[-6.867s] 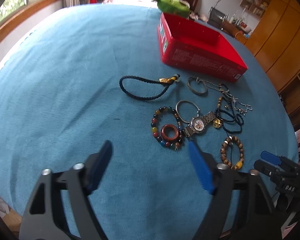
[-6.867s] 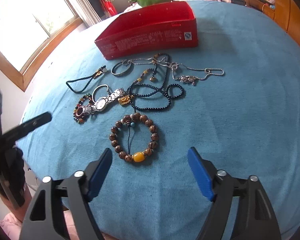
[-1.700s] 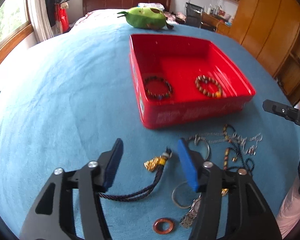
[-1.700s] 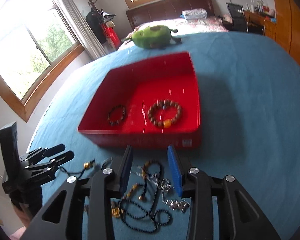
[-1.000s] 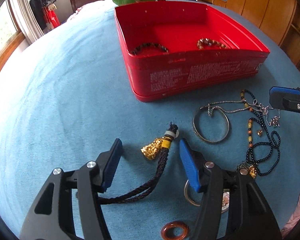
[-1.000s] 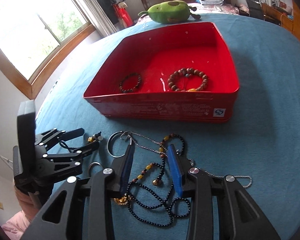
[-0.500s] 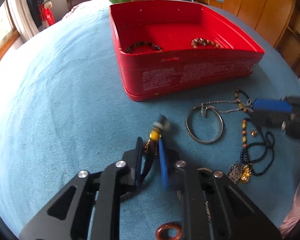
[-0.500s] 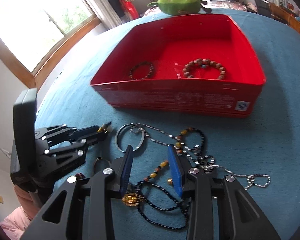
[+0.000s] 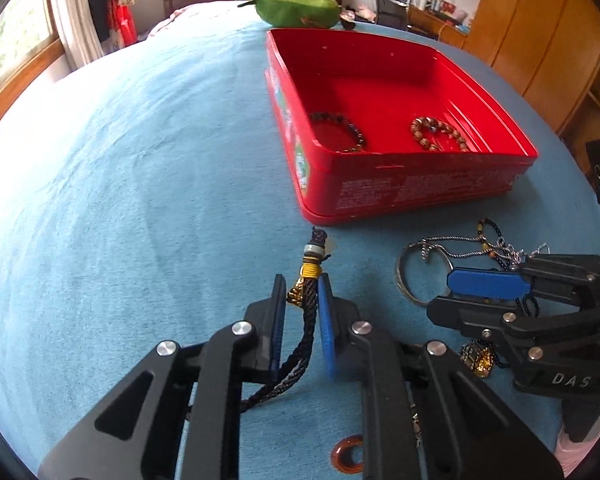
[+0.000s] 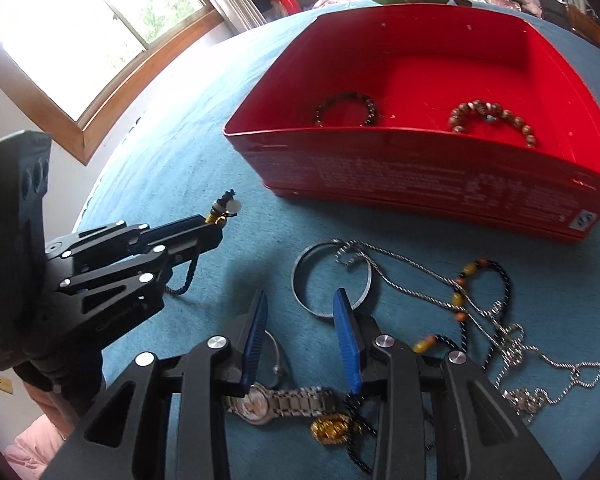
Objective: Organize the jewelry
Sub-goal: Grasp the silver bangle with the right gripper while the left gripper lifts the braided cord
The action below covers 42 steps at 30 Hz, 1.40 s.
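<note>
Braided cord bracelet (image 9: pixel 308 300) clamped between the narrowed blue pads (image 9: pixel 327 332) of the left gripper (image 9: pixel 302 292), lifted off the blue cloth (image 9: pixel 120 200). Long axis running forward along the fingers, tip with yellow wrap and pale bead aimed at the near wall of the red tin (image 9: pixel 400 192); dark loop trailing back and down under the fingers. Half a second ago held lower and farther from the tin; a second ago lying flat between wide-open pads. Right gripper (image 10: pixel 300 308) partly open, gripping nothing, hovering over the near edge of the silver bangle (image 10: pixel 332 276), closer to it than a moment earlier. Around it: watch (image 10: pixel 276 400), gold charm (image 10: pixel 330 428), silver chain (image 10: pixel 420 272), black bead strand (image 10: pixel 500 280). Inside the tin: dark bead bracelet (image 9: pixel 340 132) left, wooden bead bracelet (image 9: pixel 436 134) right, unchanged. Orange ring (image 9: pixel 346 458) near the bottom edge.
</note>
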Available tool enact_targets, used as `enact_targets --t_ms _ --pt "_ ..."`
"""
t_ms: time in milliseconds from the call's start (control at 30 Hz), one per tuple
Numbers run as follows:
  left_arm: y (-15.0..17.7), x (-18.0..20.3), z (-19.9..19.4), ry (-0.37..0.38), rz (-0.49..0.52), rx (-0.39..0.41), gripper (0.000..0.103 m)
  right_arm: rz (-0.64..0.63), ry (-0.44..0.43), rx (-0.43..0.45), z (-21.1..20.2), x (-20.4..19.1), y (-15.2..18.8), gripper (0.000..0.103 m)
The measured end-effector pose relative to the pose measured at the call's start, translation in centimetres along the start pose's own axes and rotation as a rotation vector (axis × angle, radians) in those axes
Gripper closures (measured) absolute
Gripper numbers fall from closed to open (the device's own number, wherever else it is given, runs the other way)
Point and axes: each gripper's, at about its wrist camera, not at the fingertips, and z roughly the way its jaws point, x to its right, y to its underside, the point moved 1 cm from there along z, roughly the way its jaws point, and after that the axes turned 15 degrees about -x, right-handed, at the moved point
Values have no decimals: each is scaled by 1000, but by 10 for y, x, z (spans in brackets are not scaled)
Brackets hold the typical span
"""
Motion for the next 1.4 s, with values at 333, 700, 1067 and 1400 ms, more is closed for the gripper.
enact_targets --t_ms 333,700,1067,1400 --pt "-2 -21 -8 4 -67 17 89 -4 63 -37 19 -9 -11 76" --pt "-4 -25 -9 13 -71 16 89 -58 243 -4 34 -37 -11 98" --pt "-2 -26 -13 16 -68 30 88 -1 -58 70 -13 -13 0 101" --pt "2 -24 -27 51 -53 77 88 16 -139 166 -56 2 12 101"
